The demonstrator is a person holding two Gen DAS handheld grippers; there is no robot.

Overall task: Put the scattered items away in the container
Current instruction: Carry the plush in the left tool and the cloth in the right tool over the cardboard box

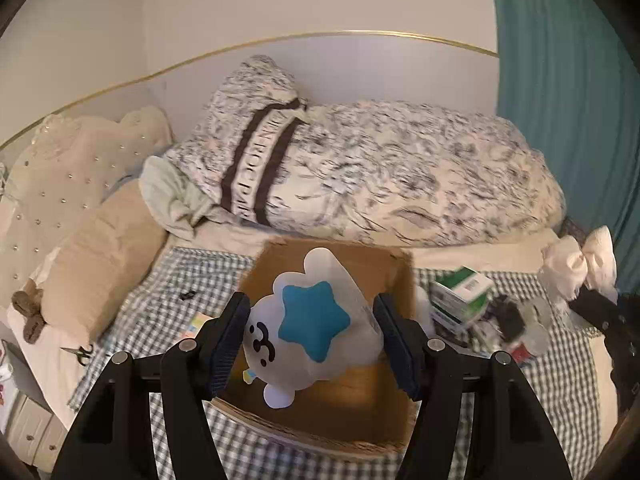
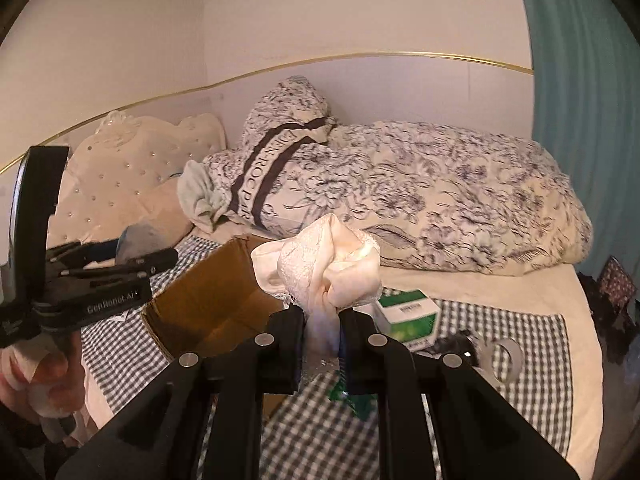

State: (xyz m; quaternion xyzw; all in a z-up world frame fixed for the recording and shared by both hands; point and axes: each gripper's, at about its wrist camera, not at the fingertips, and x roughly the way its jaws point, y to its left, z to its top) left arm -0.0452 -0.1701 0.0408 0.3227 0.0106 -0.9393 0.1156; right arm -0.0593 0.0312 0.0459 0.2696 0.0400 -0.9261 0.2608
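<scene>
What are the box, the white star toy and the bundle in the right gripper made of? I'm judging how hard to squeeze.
Box: matte brown corrugated cardboard, fluted edge showing. White star toy: looks like soft plush, rounded, matte. Bundle: cream fabric, seemingly satin with lace trim, slight sheen, bunched in the right gripper.

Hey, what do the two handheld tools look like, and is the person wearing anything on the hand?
Both tools, left tool and right tool, are matte black, with angular linked arms, round silver pivot pins and flat dark-padded fingers. Seen from the right wrist, the left tool's body carries white lettering. The hand holding it appears partly wrapped in pale cloth; no sleeve shows clearly.
</scene>
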